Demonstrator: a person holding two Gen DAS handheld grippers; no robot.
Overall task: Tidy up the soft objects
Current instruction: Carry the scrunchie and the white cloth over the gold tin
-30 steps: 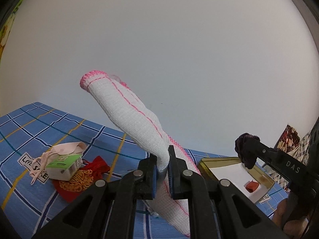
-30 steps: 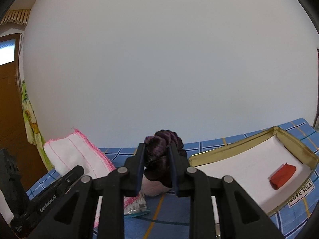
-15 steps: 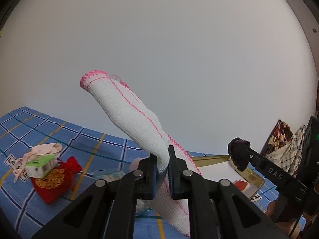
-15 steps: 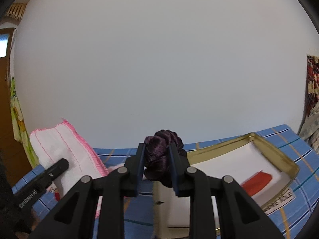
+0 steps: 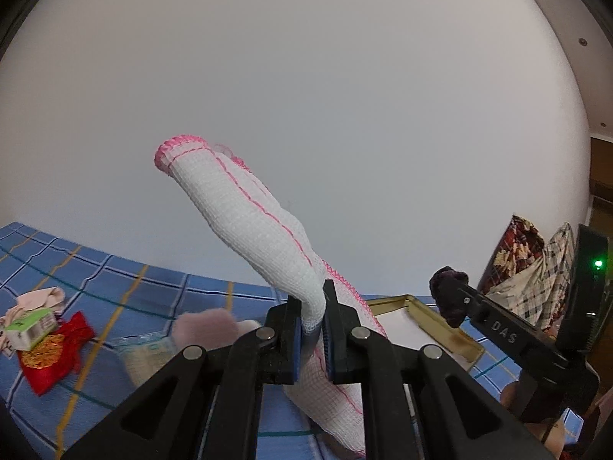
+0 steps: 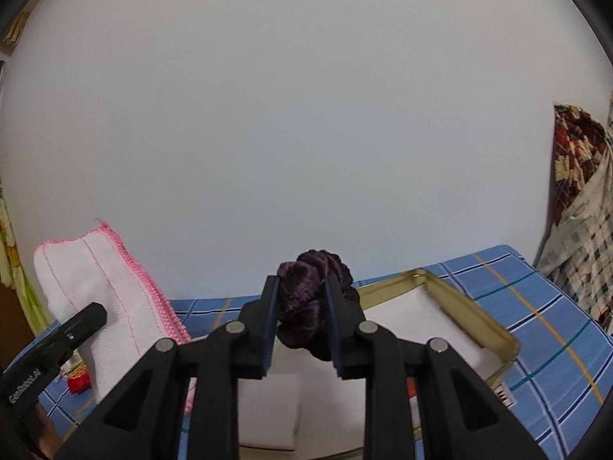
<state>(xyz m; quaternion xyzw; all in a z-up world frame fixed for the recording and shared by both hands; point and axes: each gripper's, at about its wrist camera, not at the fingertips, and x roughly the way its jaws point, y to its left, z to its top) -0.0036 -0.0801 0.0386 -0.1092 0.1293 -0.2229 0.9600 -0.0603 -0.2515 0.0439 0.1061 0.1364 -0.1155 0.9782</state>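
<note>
Here, the white cloth [image 5: 245, 222] with pink stitched edging is pinched in the left gripper [image 5: 311, 329], whose fingers [image 5: 293, 339] are closed tight on a fold of it; one end stands up and leans to the left, the other hangs down below the fingers, clear of the surface. Just to the right, the dark purple scrunchie [image 6: 312, 287] is clamped between the closed fingers of the right gripper [image 6: 300, 326], bulging out above and below the pads. Below and beyond the scrunchie lies the gold-rimmed tray [image 6: 479, 322] with a white lining, and a bit of something red shows in it under the right gripper. Everything sits on a blue checked bedsheet [image 5: 115, 287]. Farther left on the sheet are a pale pink fluffy item [image 5: 203, 326], a red pouch with gold embroidery [image 5: 49, 352], a small green-and-white carton [image 5: 28, 327] and a beige cloth [image 5: 42, 299]. Patterned and checked fabrics [image 6: 582, 199] hang at the far right against the plain white wall [image 5: 306, 96].
</note>
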